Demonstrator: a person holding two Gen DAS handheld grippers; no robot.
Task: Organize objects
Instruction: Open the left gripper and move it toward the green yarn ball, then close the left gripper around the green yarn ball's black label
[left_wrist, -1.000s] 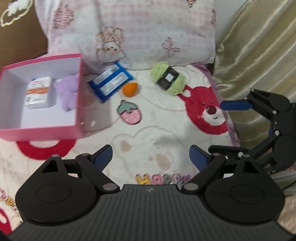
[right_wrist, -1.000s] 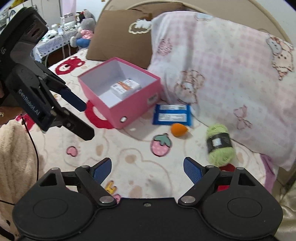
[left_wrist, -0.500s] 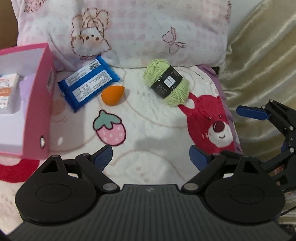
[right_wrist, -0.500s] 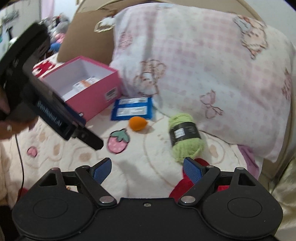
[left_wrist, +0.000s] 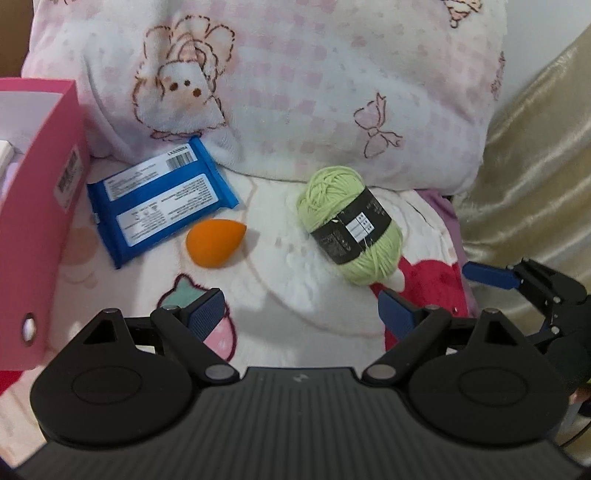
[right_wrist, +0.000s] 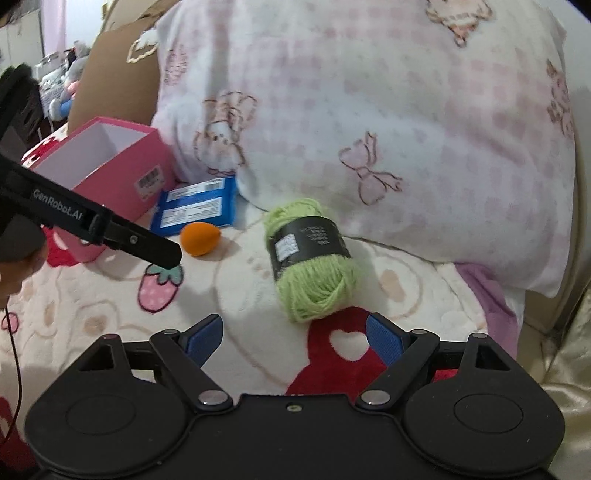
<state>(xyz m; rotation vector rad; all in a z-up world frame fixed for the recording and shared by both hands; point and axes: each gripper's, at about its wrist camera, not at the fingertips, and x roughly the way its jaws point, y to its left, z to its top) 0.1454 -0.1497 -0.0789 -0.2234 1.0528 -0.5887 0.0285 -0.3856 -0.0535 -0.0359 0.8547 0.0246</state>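
A green yarn ball (left_wrist: 349, 225) with a black label lies on the blanket; it also shows in the right wrist view (right_wrist: 312, 258). An orange teardrop sponge (left_wrist: 214, 242) and a blue packet (left_wrist: 160, 201) lie left of it, beside the open pink box (left_wrist: 33, 206). The sponge (right_wrist: 199, 238), packet (right_wrist: 197, 206) and box (right_wrist: 122, 173) also show in the right wrist view. My left gripper (left_wrist: 299, 314) is open and empty, short of the sponge and yarn. My right gripper (right_wrist: 293, 336) is open and empty, just short of the yarn.
A large pink-checked pillow (left_wrist: 295, 92) stands behind the objects. A golden curtain (left_wrist: 535, 166) hangs at the right. The right gripper's fingers (left_wrist: 491, 277) show at the right of the left wrist view. The left gripper's arm (right_wrist: 92, 225) crosses the left of the right wrist view.
Both grippers have moved forward and right toward the yarn and sponge, which now look larger. The pink box has slid to the left edge. Both jaws stayed open.
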